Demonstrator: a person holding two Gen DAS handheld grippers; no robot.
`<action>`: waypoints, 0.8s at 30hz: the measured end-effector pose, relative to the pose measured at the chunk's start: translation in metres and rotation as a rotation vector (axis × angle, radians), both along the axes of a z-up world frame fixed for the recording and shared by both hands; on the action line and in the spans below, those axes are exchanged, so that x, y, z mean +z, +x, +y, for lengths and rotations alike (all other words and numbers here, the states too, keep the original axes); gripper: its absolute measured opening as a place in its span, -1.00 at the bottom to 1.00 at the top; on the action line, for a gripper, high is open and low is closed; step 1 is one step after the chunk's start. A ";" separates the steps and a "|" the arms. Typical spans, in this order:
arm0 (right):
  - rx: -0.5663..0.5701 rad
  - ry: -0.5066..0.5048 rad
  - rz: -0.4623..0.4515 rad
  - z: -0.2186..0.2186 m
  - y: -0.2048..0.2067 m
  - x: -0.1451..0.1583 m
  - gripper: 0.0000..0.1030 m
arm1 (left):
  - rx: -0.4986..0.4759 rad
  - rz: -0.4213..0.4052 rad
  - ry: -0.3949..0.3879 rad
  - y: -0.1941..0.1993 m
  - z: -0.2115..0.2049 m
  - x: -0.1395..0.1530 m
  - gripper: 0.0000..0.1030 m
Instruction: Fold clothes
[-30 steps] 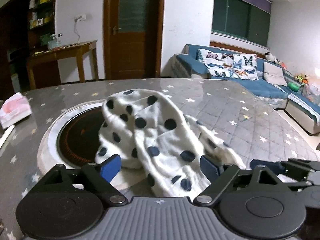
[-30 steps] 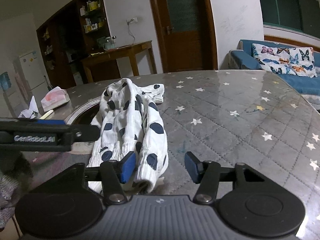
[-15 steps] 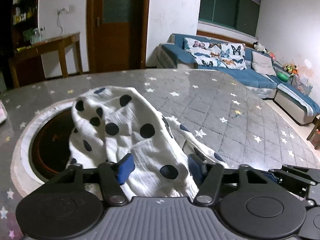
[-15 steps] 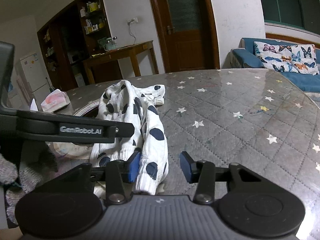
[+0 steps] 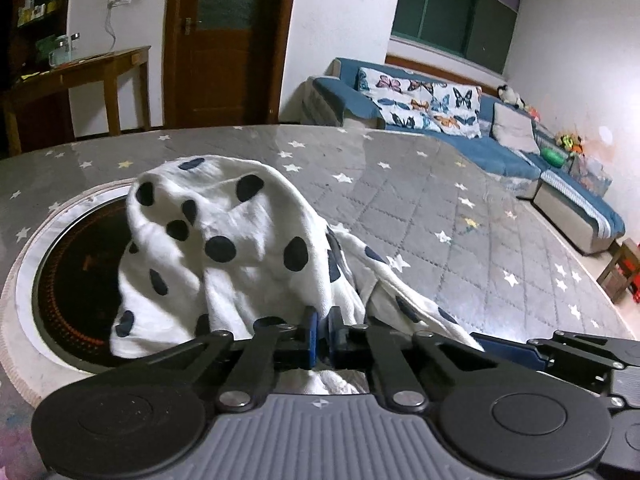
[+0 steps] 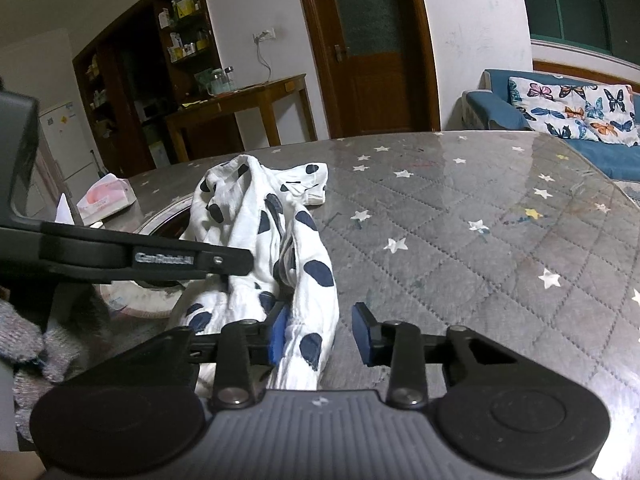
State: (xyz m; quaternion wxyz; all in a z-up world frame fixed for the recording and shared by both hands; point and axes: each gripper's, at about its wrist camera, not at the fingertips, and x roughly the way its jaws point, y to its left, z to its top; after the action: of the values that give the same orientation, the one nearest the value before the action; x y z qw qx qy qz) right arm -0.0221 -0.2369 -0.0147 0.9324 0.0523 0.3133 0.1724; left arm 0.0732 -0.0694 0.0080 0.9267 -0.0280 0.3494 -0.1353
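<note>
A white garment with dark blue dots (image 5: 240, 240) lies crumpled on the grey star-patterned table, partly over a round inset cooktop (image 5: 72, 256). My left gripper (image 5: 323, 334) is shut on a fold at the garment's near edge. In the right wrist view the same garment (image 6: 276, 232) stretches from mid-table toward me, and my right gripper (image 6: 322, 334) stands open around its near end, cloth touching the left pad (image 6: 278, 334). The left gripper's arm (image 6: 120, 258) crosses that view from the left. The right gripper's body (image 5: 560, 356) shows at the lower right of the left wrist view.
A pink tissue pack (image 6: 106, 200) lies at the table's far left. A grey-sleeved hand (image 6: 28, 344) holds the left gripper. The table's right side (image 6: 480, 240) is bare glass over the quilted cloth. Behind are a wooden side table (image 6: 240, 108), a door and a blue sofa (image 5: 440, 120).
My left gripper went from wide open to shut on the garment's near fold, bunching the cloth up. The right gripper narrowed slightly around the garment's end and stays open.
</note>
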 end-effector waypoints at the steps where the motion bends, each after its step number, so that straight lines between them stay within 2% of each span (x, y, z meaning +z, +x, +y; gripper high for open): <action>1: 0.000 -0.001 0.000 0.001 0.000 0.000 -0.38 | 0.006 -0.004 -0.007 -0.002 0.004 0.002 -0.91; 15: 0.001 0.011 0.002 0.003 0.003 -0.001 -0.79 | 0.129 -0.076 -0.089 -0.047 0.068 0.035 -0.97; 24: 0.030 0.088 0.008 -0.014 -0.020 0.012 -0.84 | 0.207 -0.011 -0.163 -0.085 0.121 0.034 -0.99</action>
State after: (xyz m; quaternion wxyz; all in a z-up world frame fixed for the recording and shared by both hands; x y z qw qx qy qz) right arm -0.0425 -0.2512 -0.0028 0.9252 0.0893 0.3101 0.1999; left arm -0.0116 0.0518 0.0417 0.9323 -0.1385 0.3273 -0.0673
